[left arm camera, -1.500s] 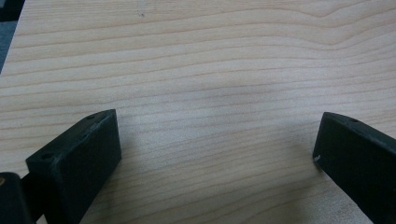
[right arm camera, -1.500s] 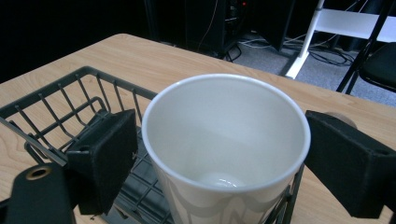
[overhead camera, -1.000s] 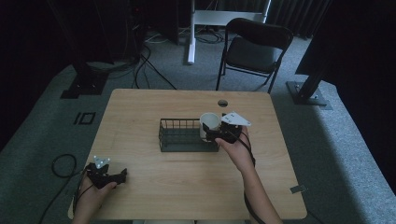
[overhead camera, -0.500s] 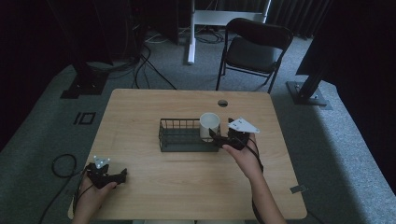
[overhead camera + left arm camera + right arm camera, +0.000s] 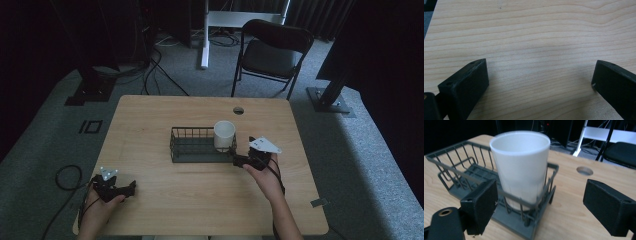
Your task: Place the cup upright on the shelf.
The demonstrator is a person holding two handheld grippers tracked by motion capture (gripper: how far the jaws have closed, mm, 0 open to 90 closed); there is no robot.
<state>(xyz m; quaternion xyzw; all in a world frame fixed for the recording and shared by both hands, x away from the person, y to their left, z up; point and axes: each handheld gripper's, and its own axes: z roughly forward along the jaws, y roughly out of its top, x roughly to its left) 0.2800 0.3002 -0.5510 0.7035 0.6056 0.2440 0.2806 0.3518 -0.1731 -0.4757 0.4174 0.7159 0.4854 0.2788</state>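
white plastic cup [image 5: 521, 167] stood upright in grey wire basket [image 5: 461, 173]. right tongs [image 5: 554, 207] wide open, empty, beside basket. left tongs [image 5: 539, 85] wide open, empty, on worktop [image 5: 150, 120]. best pull straight back, no bump.

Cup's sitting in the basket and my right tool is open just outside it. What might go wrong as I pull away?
1. The white cup stands tall at the very end of the wire basket, well above the rim. A bump would likely tip it.
2. The right tool has one jaw close to the basket's corner; a sideways pull may catch the wire and drag the basket across the table.
3. Its cable trails by the wrist and might snag.
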